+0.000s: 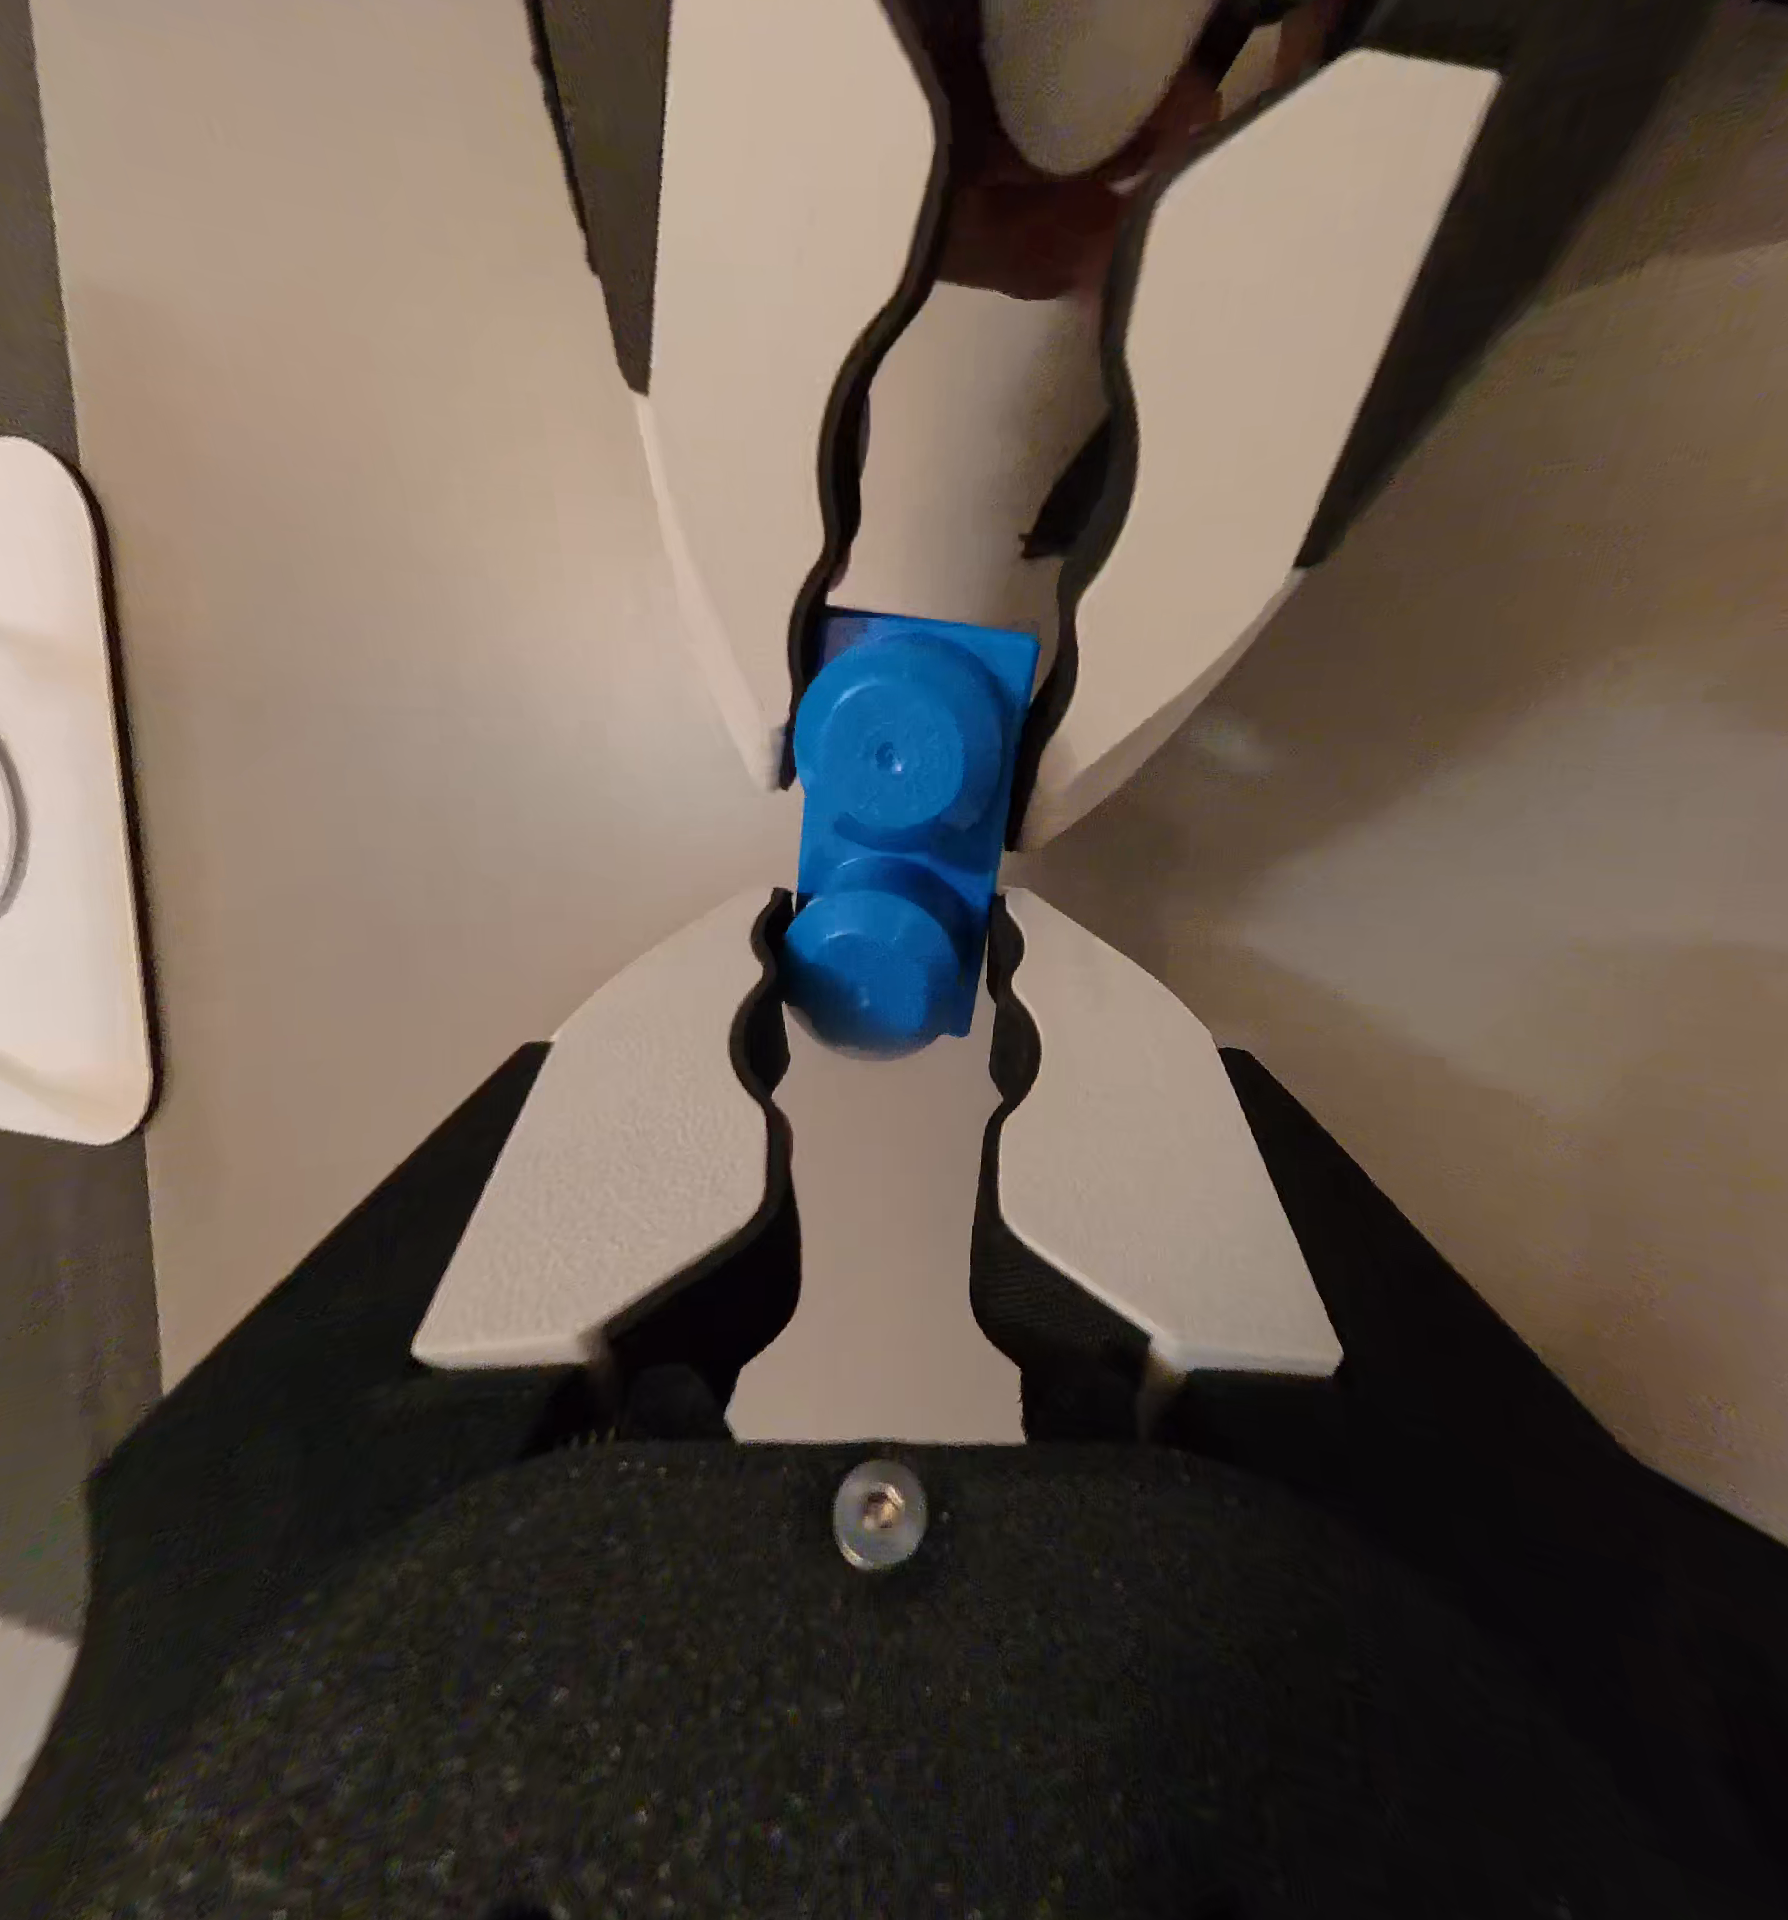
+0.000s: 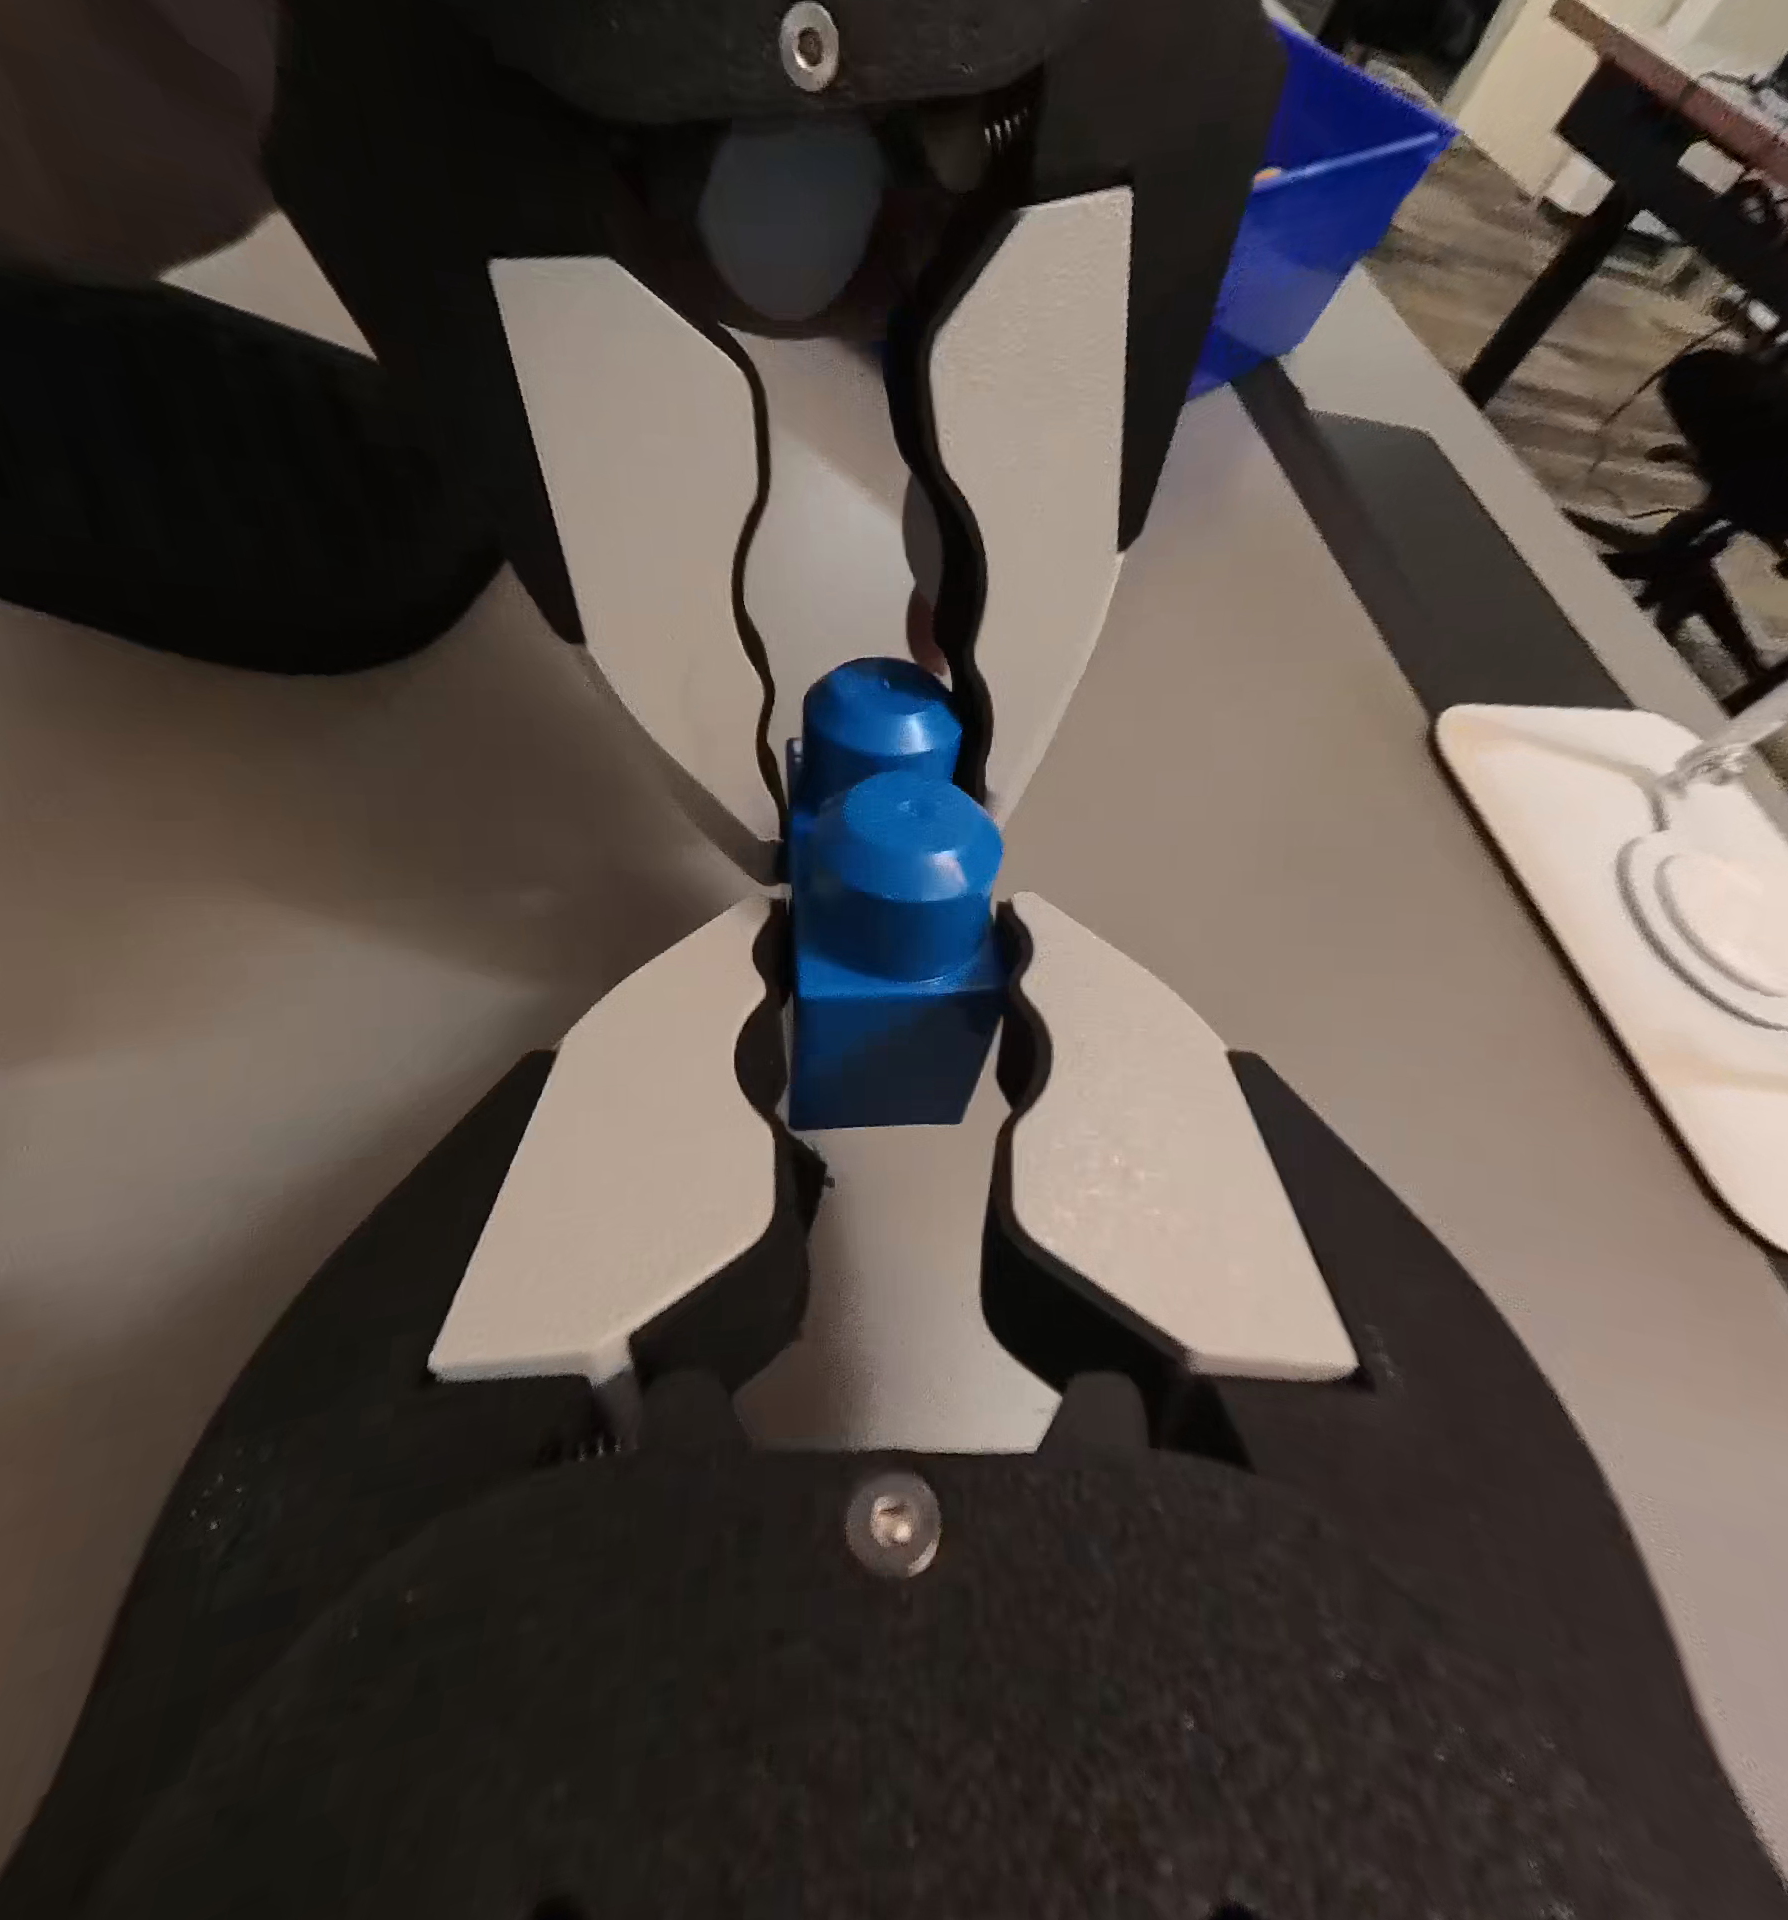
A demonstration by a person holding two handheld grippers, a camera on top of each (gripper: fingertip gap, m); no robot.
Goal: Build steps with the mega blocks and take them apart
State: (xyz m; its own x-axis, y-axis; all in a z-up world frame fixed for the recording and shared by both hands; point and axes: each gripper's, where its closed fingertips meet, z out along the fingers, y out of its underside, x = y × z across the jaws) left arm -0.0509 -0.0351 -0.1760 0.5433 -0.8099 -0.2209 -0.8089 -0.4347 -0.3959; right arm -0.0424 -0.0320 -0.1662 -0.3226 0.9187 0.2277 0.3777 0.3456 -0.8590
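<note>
Both my claws clench one blue block (image 2: 885,935) end to end: left claw (image 1: 890,940), right claw (image 2: 895,997). Surface (image 2: 246,935) edge and white pad (image 2: 1648,987) at 3 o'clock; 9 o'clock open.

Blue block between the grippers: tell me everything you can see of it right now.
The blue block is a glossy plastic two-stud brick, one stud wide, with its round, bevelled studs up. It looks whole, level and undamaged. The right gripper clamps its near end between black wavy pads; the left gripper clamps the other end from the opposite side, tips almost meeting. It sits over the pale table; whether it rests on it is unclear.
</note>
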